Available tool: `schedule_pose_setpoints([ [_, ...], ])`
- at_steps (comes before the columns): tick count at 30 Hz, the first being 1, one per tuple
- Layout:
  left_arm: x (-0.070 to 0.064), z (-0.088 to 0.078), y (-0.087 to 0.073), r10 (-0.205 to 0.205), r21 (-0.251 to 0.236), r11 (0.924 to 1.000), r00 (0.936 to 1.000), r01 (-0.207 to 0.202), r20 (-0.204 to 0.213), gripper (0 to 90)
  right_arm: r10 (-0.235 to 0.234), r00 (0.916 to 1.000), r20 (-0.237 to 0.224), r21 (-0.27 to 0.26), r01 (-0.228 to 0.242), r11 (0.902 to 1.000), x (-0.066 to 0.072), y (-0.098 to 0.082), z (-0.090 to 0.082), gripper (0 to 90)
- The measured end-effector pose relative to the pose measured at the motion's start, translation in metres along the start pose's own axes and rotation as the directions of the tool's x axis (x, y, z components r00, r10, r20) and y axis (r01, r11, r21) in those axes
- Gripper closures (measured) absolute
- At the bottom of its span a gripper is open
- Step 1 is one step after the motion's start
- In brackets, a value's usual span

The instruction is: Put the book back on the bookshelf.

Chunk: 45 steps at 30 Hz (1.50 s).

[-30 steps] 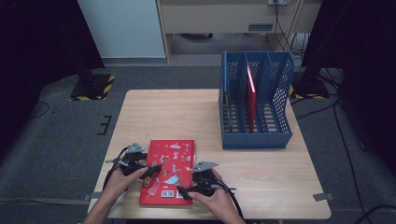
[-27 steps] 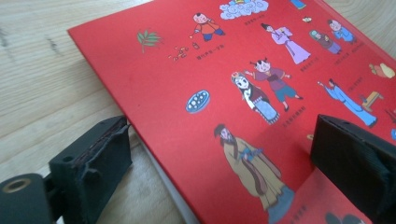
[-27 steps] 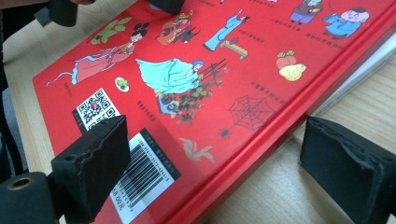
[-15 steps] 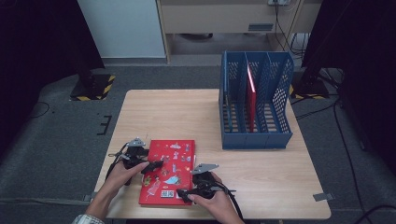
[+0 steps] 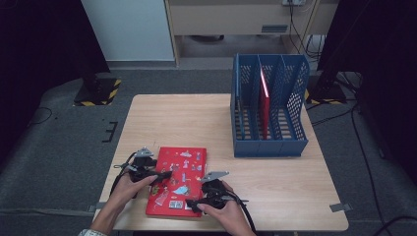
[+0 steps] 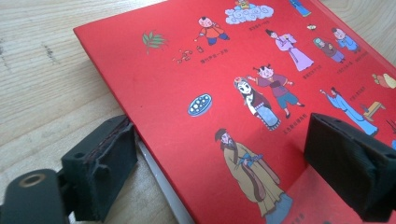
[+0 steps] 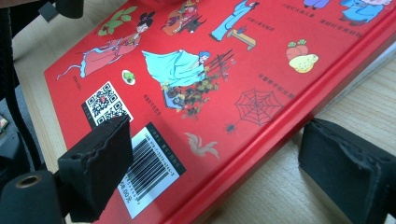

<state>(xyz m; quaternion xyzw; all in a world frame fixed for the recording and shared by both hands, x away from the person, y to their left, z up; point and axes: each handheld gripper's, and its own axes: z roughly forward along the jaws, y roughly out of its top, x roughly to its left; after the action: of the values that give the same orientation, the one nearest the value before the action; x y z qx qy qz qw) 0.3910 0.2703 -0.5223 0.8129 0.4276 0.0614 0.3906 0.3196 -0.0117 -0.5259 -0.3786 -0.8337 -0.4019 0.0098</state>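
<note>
A: How many books, and where?

B: Two. One red book (image 5: 178,180) lies flat on the table (image 5: 172,118), at its near edge, left of centre, back cover up, with barcode and cartoon figures. A second red book (image 5: 264,105) stands upright in the middle compartment of the blue rack (image 5: 269,146), well apart from the first.

A: How many racks, and how divided?

B: One rack, three compartments; two stand open. It sits at the table's right, toward the far side.

A: Your jaws?

B: I hold two grippers. My left gripper (image 5: 156,175) is at the flat book's left edge; its jaws have just been closing a little. In the left gripper view one pad (image 6: 100,158) lies against that edge, beside the white page block, and the other (image 6: 350,163) rests over the cover. Both gape wide: released, nothing clenched. My right gripper (image 5: 196,204) is at the book's near right corner. In the right gripper view one pad (image 7: 100,163) sits over the barcode and the other (image 7: 345,163) stands off the spine, over bare wood. Also released.

A: Room to move?

B: Bare wood runs from the flat book's far edge to the table's far edge, and between book and rack. Near edge: little margin.
</note>
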Motion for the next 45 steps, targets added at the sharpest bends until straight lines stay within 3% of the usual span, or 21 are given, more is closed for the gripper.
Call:
schedule_pose_setpoints([
  [6, -0.001, -0.008, 0.001, -0.011, -0.034, 0.9994, 0.9998, 0.011, 0.018, 16.9, 0.011, 0.9999, -0.004, 0.001, -0.011, 0.9999, -0.001, 0.001, 0.000, 10.4],
  [10, -0.003, -0.011, 0.001, -0.003, -0.036, 0.9993, 1.0000, 0.003, 0.004, 18.2, 0.014, 0.9999, 0.000, -0.003, -0.014, 0.9999, -0.001, 0.002, 0.000, 11.1],
  [16, -0.006, -0.021, 0.004, 0.033, -0.059, 0.9977, 0.9994, -0.034, -0.012, 25.0, 0.017, 0.9999, 0.003, -0.014, -0.017, 0.9998, -0.002, 0.004, 0.000, 11.6],
  [24, -0.010, -0.022, 0.006, 0.063, -0.041, 0.9972, 0.9980, -0.062, 0.010, 32.1, 0.027, 0.9993, 0.025, -0.041, -0.026, 0.9988, -0.007, 0.010, -0.002, 14.8],
  [32, -0.010, -0.023, 0.007, 0.048, -0.046, 0.9978, 0.9988, -0.047, 0.009, 33.4, 0.038, 0.9979, 0.053, -0.061, -0.035, 0.9975, -0.016, 0.018, -0.005, 20.0],
  [45, -0.008, -0.031, 0.011, 0.032, -0.085, 0.9958, 0.9990, -0.034, -0.030, 39.1, 0.061, 0.9943, 0.087, -0.080, -0.054, 0.9953, -0.027, 0.036, -0.002, 26.9],
])
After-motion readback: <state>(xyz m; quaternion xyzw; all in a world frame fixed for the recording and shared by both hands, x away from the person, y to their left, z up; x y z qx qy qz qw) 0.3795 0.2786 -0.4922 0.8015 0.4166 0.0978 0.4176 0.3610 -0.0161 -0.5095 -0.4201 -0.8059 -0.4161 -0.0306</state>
